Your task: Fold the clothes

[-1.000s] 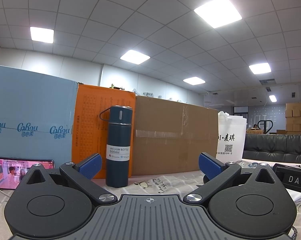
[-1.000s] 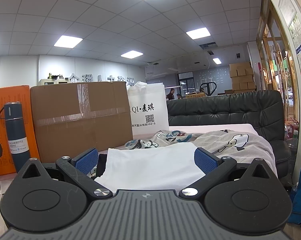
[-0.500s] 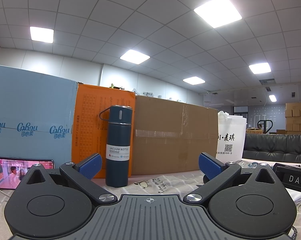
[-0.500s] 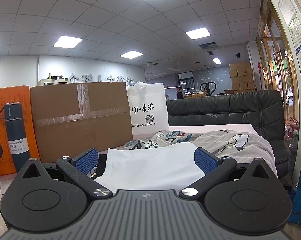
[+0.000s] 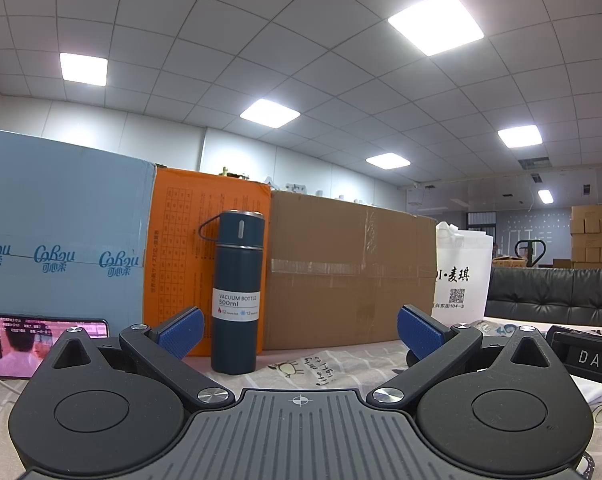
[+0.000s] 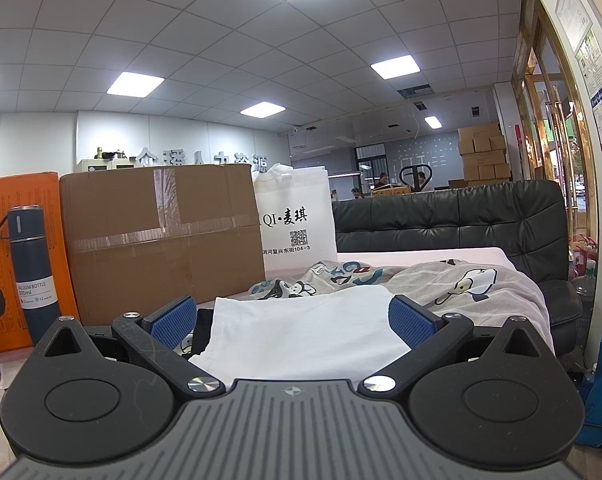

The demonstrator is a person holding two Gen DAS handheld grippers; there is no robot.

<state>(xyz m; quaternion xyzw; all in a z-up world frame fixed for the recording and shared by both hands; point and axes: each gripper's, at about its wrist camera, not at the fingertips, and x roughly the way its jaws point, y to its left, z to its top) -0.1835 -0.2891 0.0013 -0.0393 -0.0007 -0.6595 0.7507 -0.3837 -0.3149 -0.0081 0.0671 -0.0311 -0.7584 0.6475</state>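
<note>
A white garment point(image 6: 301, 332) lies flat on the table, just ahead of my right gripper point(image 6: 297, 318), which is open and empty with its blue pads on either side of the cloth's width. A dark piece of cloth point(image 6: 201, 330) shows at the white garment's left edge. A grey cartoon-print cloth point(image 6: 461, 284) lies bunched behind it. My left gripper point(image 5: 301, 334) is open and empty, low over the printed table cover point(image 5: 313, 368). A corner of the white garment point(image 5: 593, 390) shows at the far right of the left wrist view.
A dark blue vacuum bottle point(image 5: 239, 292) stands just ahead of my left gripper. Behind it are a blue box point(image 5: 61, 248), an orange box point(image 5: 181, 256) and a taped cardboard box point(image 5: 349, 272). A phone point(image 5: 17, 340) leans at left. A white bag point(image 6: 297, 220) and a black sofa point(image 6: 461, 220) are behind.
None of the table's objects or grippers has moved. Only the picture on the phone screen and people in the far background have changed.
</note>
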